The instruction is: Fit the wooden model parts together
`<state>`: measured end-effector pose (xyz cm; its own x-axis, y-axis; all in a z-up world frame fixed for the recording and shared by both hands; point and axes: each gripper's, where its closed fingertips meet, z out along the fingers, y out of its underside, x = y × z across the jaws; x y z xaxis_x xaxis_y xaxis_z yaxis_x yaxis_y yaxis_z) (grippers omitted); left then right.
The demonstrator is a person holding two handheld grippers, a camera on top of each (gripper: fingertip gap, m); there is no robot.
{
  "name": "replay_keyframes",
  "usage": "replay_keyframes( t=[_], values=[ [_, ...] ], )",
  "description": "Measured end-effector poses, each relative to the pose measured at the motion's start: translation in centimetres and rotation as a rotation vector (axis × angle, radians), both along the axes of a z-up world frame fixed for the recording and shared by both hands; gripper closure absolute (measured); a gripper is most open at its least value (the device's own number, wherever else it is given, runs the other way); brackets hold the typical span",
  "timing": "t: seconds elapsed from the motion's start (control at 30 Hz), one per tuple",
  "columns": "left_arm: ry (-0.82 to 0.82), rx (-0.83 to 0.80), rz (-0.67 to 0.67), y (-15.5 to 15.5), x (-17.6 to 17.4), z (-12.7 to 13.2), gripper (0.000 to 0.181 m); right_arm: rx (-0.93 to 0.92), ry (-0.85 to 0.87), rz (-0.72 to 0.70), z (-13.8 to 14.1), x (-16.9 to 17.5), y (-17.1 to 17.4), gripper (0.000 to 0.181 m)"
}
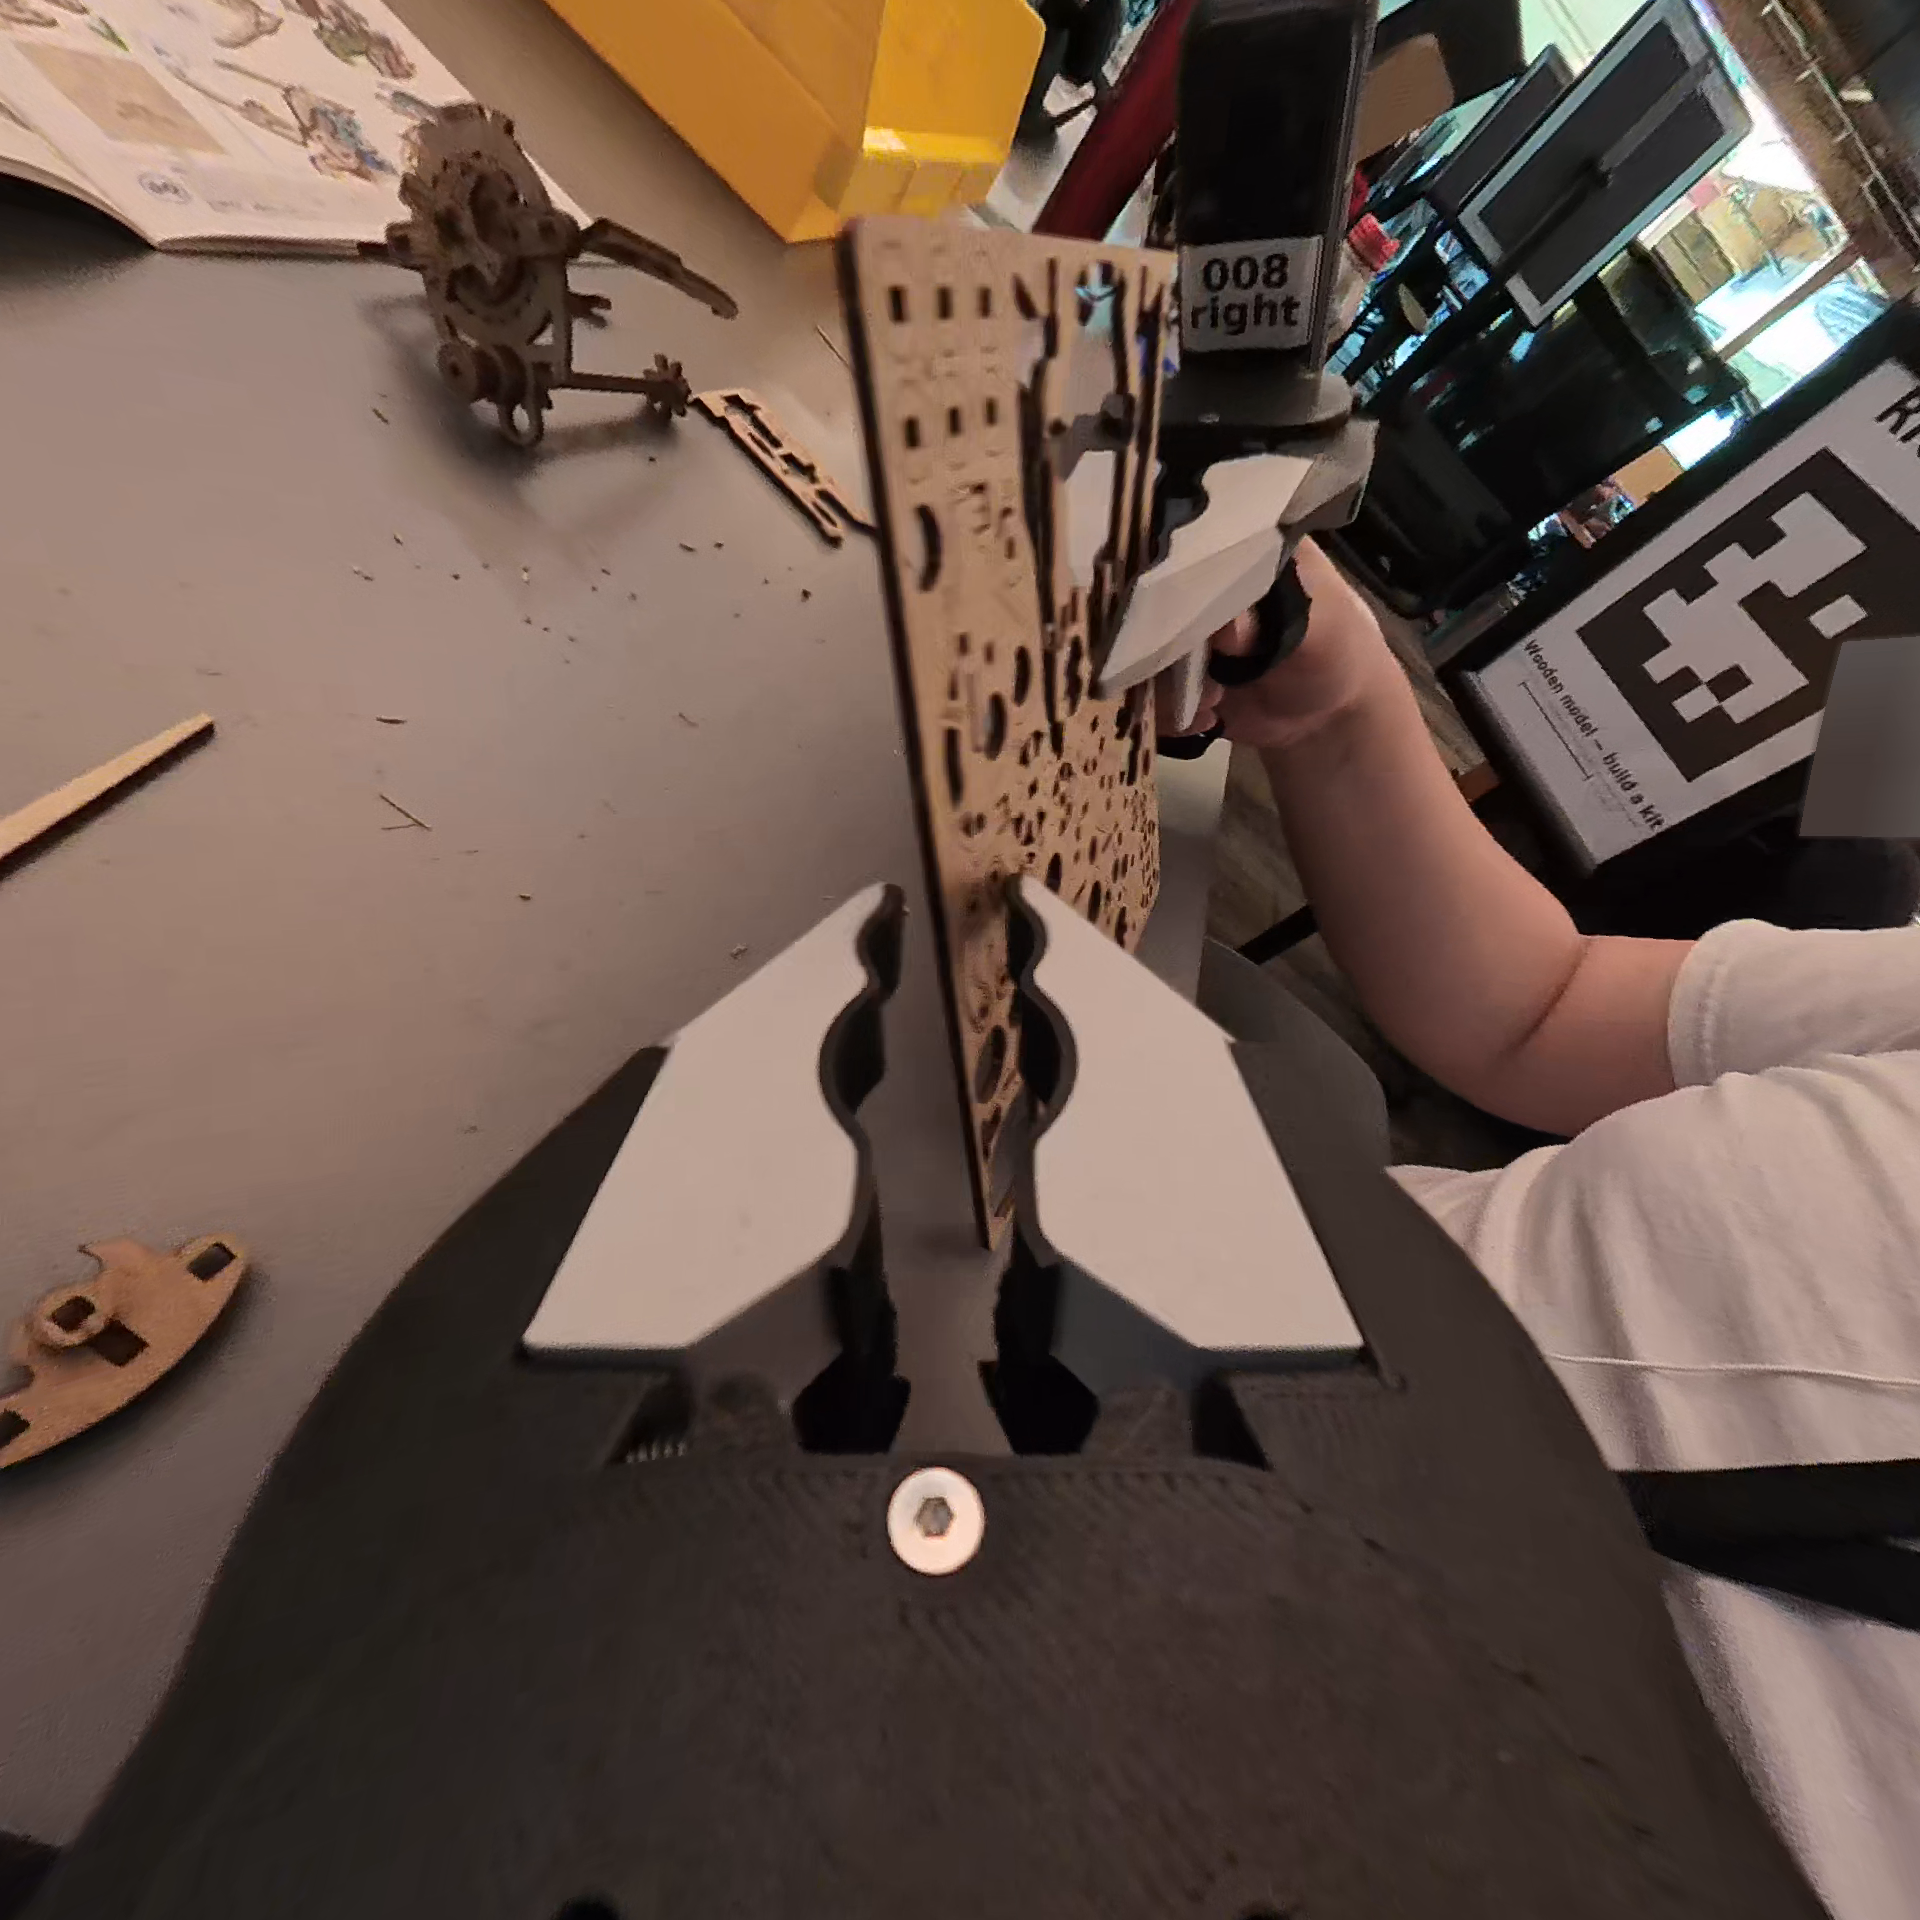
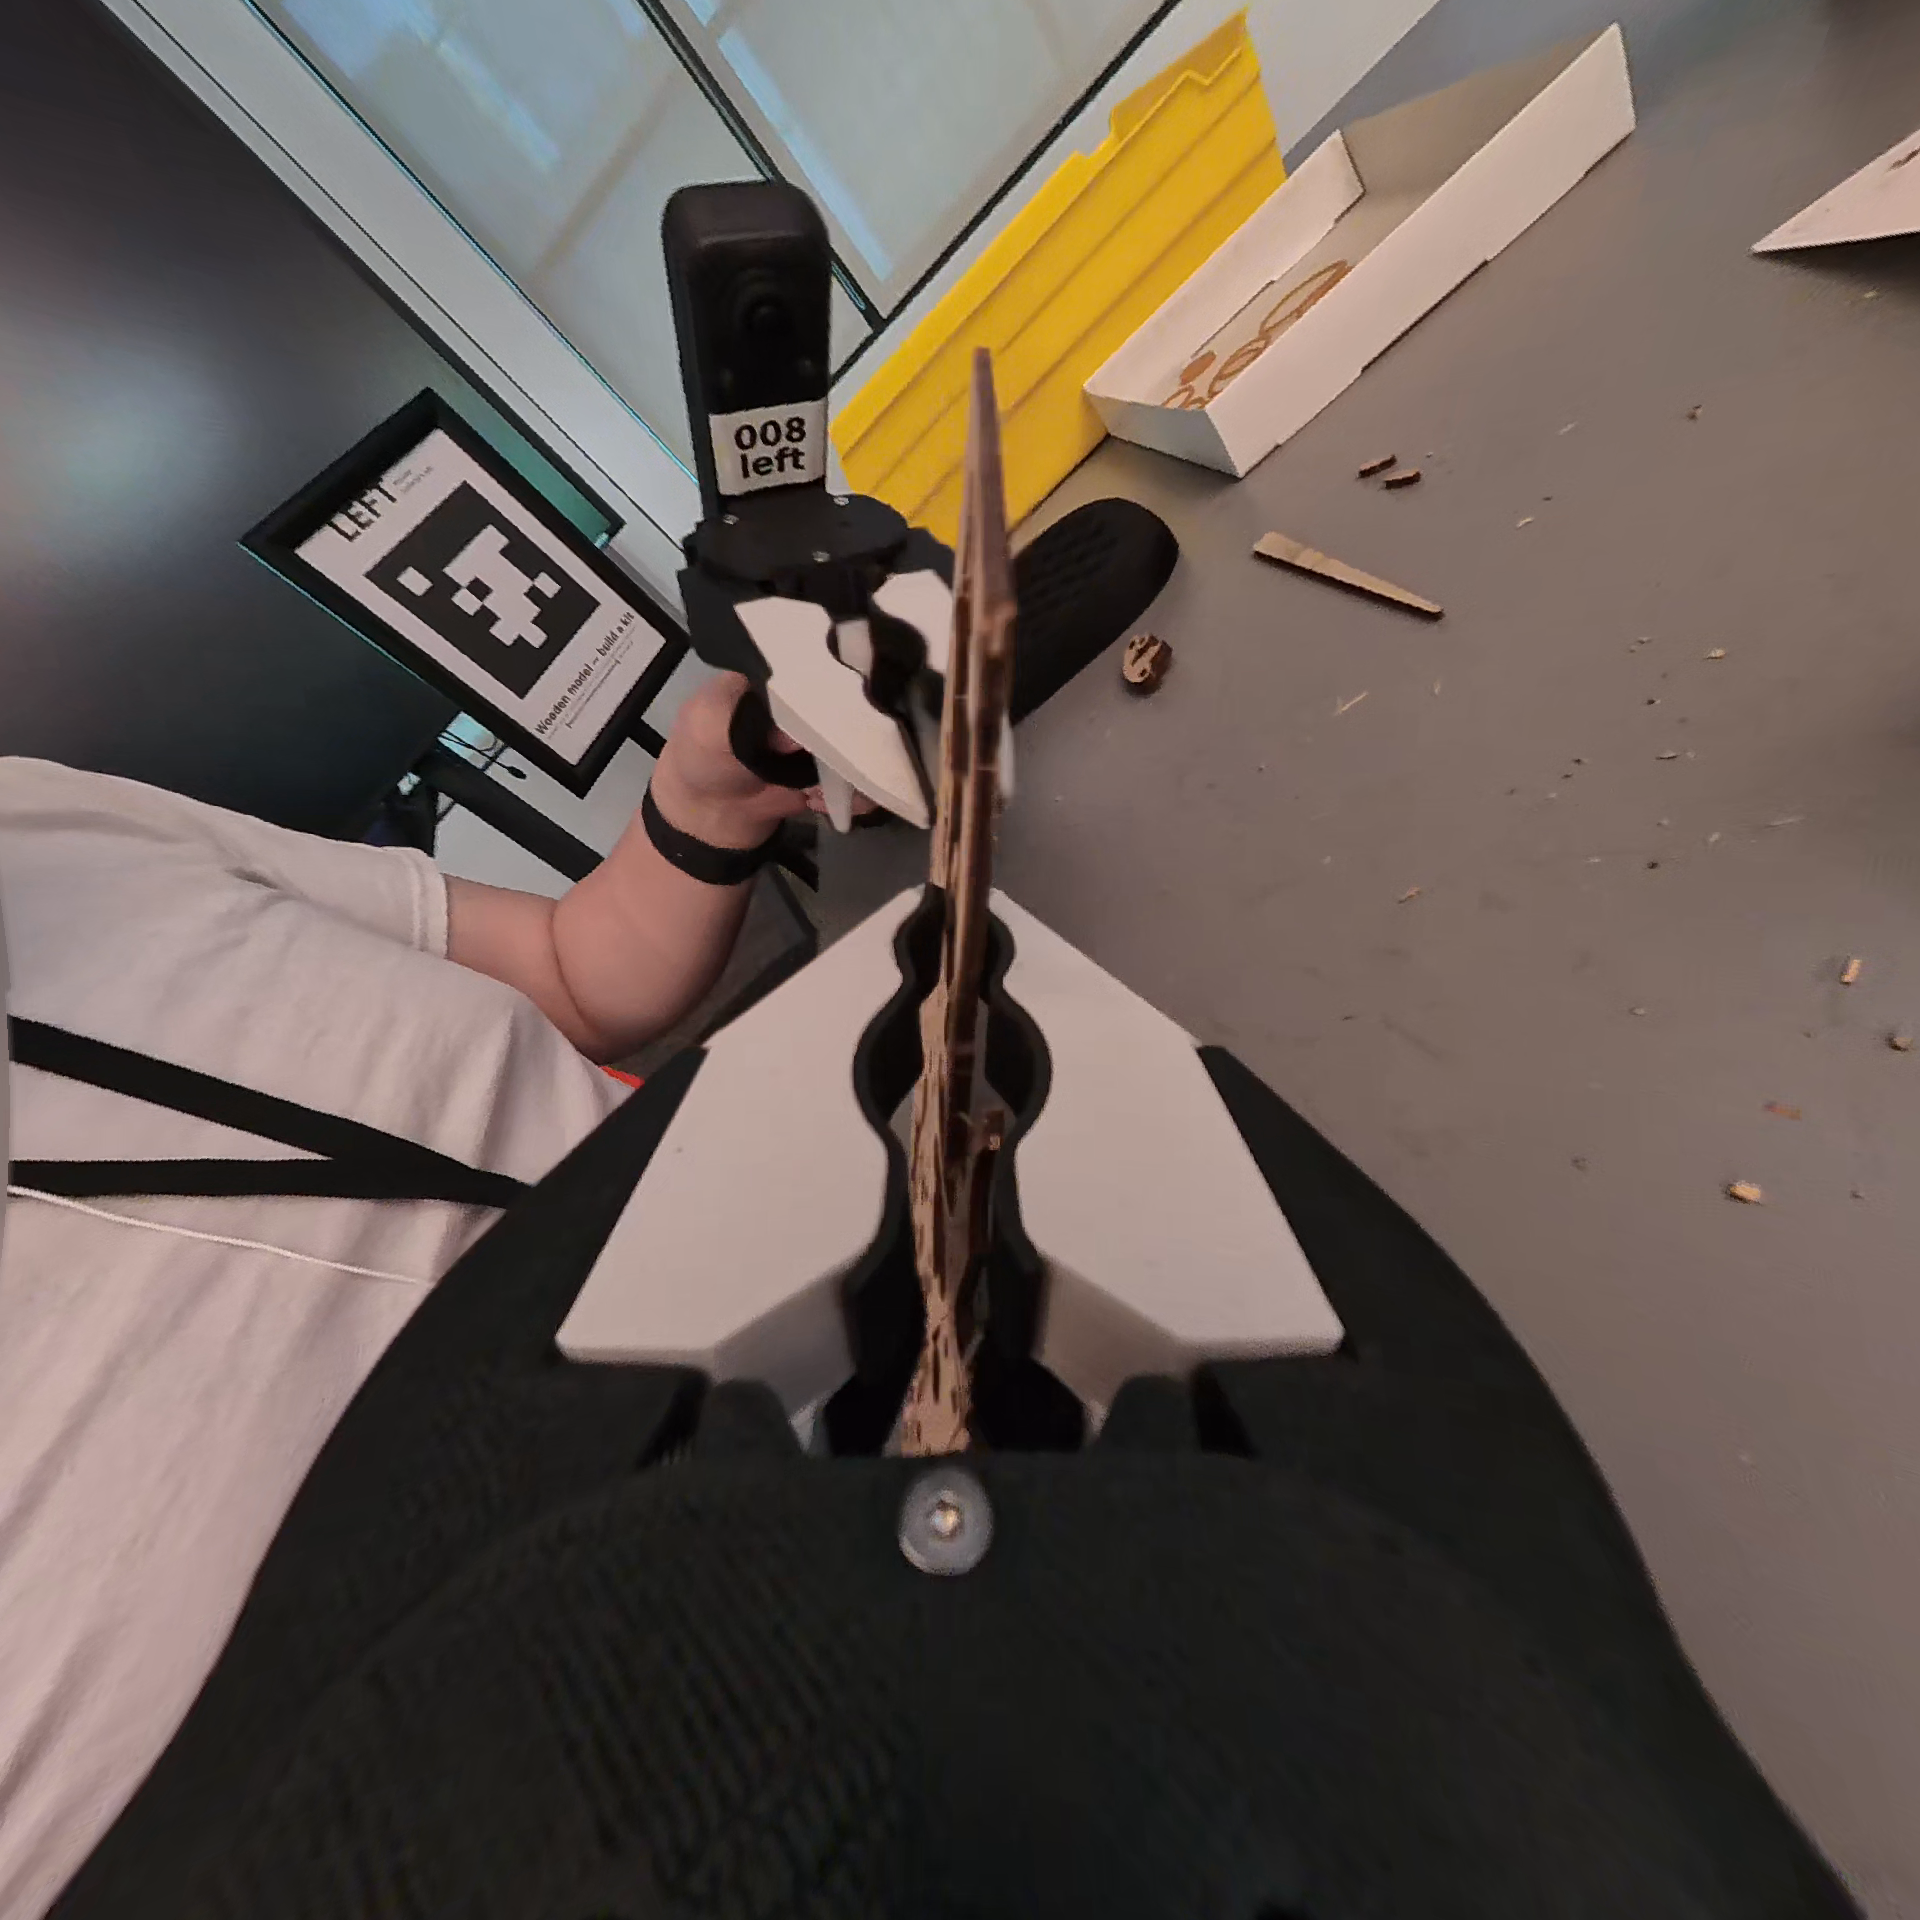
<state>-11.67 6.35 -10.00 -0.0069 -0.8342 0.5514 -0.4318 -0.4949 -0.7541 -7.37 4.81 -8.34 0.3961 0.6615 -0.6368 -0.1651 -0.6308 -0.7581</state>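
both claws are gripping one thin wooden sheet [image 1: 997,582] and holding it on edge above the grey bench [image 1: 416,727]. the sheet is pale plywood with dark burnt edges, and it is laser-cut all over — rows of small slots near its top, round and oval holes lower down, and long empty gaps where parts have been taken out.

the left claw [image 1: 951,914] is standing nearly shut around the sheet's near edge; the sheet is lying against the right-hand finger [image 1: 1143,1122], with a narrow gap on the other side. the right claw [image 1: 1117,665] is reaching in from the far side and pinching the sheet at about mid-height. in the right wrist view the right claw [image 2: 951,925] is closing on the sheet [image 2: 982,582], which is running edge-on deep between its white fingers [image 2: 1122,1143], while the left claw [image 2: 914,800] is clamping it farther along.

on the bench beyond the sheet, a partly built gear model [image 1: 499,270] is sitting in front of an open booklet [image 1: 187,114], with a slotted strip [image 1: 779,457] just beside it. a curved part [image 1: 104,1340] and a tapered stick [image 1: 104,779] are lying off to the left — chips of wood are scattered between them. a yellow bin [image 2: 1070,312] and a white tray [image 2: 1351,270] with a few cut pieces are resting farther back.
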Motion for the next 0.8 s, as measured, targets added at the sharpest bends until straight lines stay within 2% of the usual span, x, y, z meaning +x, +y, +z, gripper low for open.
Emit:
replay_keyframes(
  t=[0.03,0.3,0.8],
  values=[
    [0.004,-0.008,-0.008,-0.2,0.0,-0.1,0.17,-0.002,-0.01,-0.002,-0.2,0.0,0.1,0.178],
    [0.015,-0.101,-0.027,-0.9,0.1,-0.7,0.17,0.011,0.017,0.01,-0.4,-0.1,0.0,0.178],
    [0.051,-0.103,-0.06,-1.2,-0.4,-1.0,0.171,0.042,0.04,0.022,-0.7,-0.3,-0.2,0.178]
  ],
)
